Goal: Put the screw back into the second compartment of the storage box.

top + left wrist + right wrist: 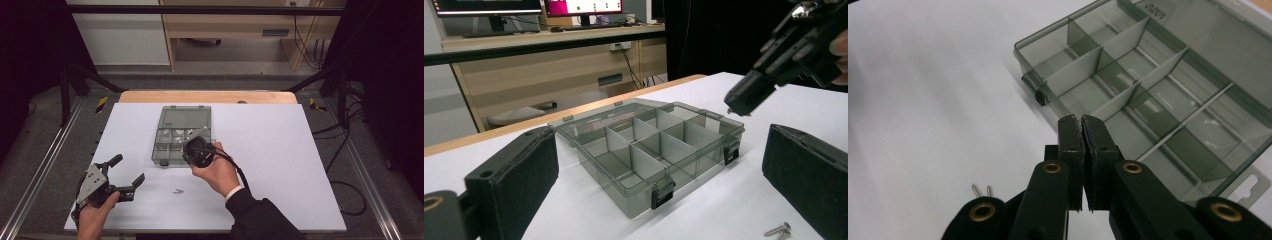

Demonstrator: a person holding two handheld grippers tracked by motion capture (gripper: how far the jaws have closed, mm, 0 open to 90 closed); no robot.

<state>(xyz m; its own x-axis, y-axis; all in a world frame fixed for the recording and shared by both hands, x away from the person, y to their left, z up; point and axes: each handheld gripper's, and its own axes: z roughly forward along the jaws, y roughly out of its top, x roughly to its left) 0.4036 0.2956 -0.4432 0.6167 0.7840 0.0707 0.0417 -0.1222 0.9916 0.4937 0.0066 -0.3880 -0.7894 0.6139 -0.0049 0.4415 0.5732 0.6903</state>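
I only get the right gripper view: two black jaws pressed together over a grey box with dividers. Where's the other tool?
Observer: The left tool rests near the table's left front corner, well apart from the box.
Operator: Is it squeezed shut like mine?
Observer: No, its jaws stand wide open with nothing between them.
Operator: How high is my tool above the box?
Observer: In the left gripper view the right tool hangs just over the box near one corner, and seems clear of the rim.
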